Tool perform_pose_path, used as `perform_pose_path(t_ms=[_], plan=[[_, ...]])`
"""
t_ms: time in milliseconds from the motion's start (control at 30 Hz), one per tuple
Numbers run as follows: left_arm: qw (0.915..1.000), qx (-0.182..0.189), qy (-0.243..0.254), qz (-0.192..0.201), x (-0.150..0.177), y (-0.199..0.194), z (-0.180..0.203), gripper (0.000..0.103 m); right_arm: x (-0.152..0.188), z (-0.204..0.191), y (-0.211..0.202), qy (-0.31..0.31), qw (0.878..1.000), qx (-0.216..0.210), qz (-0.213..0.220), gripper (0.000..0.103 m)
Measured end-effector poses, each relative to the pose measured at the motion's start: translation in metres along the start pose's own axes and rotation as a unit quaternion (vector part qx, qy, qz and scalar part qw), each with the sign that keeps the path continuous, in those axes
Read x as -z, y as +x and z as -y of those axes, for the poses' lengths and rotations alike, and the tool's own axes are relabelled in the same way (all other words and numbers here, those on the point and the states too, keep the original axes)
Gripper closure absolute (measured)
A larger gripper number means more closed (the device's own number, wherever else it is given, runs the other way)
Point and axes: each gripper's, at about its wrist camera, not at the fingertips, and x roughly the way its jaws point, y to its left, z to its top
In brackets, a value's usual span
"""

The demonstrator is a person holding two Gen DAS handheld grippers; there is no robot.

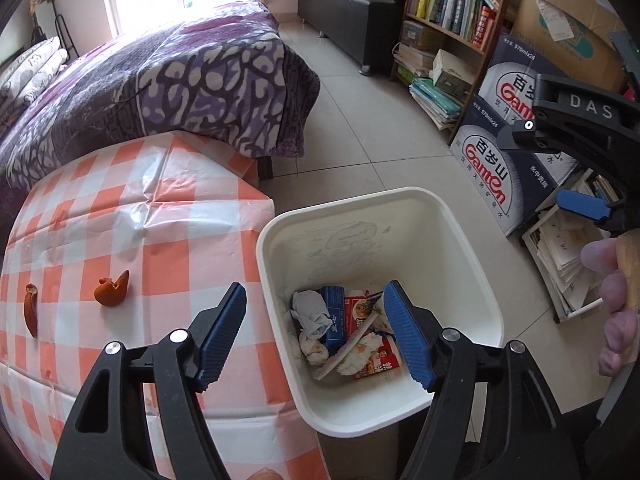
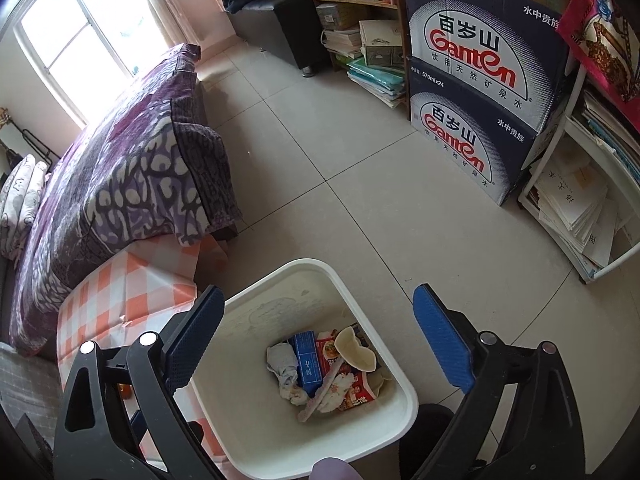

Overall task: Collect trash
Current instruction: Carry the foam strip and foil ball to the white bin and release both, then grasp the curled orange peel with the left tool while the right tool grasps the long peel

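Observation:
A white trash bin (image 1: 472, 256) stands on the floor beside the checked table (image 1: 168, 216). It holds crumpled tissue (image 1: 310, 312), a blue box (image 1: 335, 312), a red wrapper and a peel piece. Two orange peel pieces lie on the table: one (image 1: 113, 290) near the middle, one (image 1: 31, 310) at the left. My left gripper (image 1: 316, 332) is open and empty, over the table edge and the bin. My right gripper (image 2: 316, 340) is open and empty above the bin (image 2: 256, 312); it also shows at the right of the left wrist view (image 1: 560, 168).
A bed with a purple blanket (image 1: 160, 76) lies behind the table. Stacked Ganten water boxes (image 2: 476, 92), a bookshelf (image 1: 452, 8) and paper stacks (image 2: 572, 208) line the right side. Tiled floor (image 2: 320, 160) lies between them.

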Motion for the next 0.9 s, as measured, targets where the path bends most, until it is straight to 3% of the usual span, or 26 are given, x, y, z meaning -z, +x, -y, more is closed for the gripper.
perform_pose_path(t_ms=[233,367,500,667,900], plan=[[0.9953,-0.09,-0.025,-0.027,-0.015,0.023,-0.057,0.027,0.008,-0.013,0.016,-0.017,0.999,-0.013,-0.041,0.011],[0.9869,-0.14,-0.061,-0.052,-0.014,0.039,-0.099,0.027,0.013,-0.023,0.019,-0.033,0.998,-0.022,-0.052,0.011],[0.9797,-0.154,-0.104,-0.075,-0.008,0.051,-0.135,0.027,0.017,-0.031,0.022,-0.038,0.996,-0.036,-0.066,0.009],[0.9713,-0.144,-0.164,-0.095,0.003,0.064,-0.164,0.027,0.022,-0.042,0.022,-0.053,0.995,-0.043,-0.072,0.009],[0.9648,-0.144,-0.189,-0.112,0.012,0.079,-0.176,0.027,0.025,-0.044,0.023,-0.054,0.994,-0.048,-0.078,0.009]])
